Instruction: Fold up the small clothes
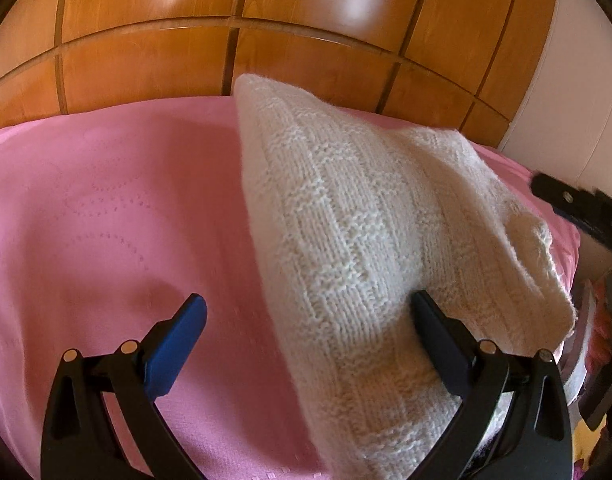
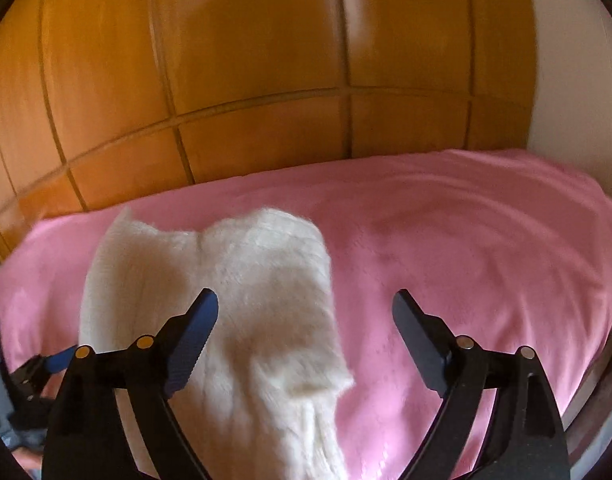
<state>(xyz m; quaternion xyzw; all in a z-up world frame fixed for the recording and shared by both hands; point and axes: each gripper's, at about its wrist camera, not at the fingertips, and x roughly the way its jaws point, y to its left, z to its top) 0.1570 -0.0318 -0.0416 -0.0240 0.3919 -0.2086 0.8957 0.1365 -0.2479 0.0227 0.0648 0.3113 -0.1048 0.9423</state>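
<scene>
A cream knitted garment (image 1: 345, 220) lies in a folded heap on the pink bedspread (image 1: 106, 220). In the left wrist view my left gripper (image 1: 306, 312) is open; the knit's near end lies between its fingers and against the right finger (image 1: 437, 336), while the left blue pad (image 1: 178, 344) is over bare bedspread. In the right wrist view my right gripper (image 2: 306, 308) is open wide above the garment (image 2: 226, 280). Its left finger (image 2: 194, 340) is over the knit and its right finger (image 2: 421, 340) over the pink bedspread (image 2: 485, 260). This view is blurred.
Wooden panelling (image 1: 266, 20) rises just behind the bed, with a white wall (image 1: 577, 80) at the right. The bed's right edge (image 2: 601, 344) drops off close by. Black gripper parts show at the right edge (image 1: 577, 208) and at the lower left (image 2: 38, 368).
</scene>
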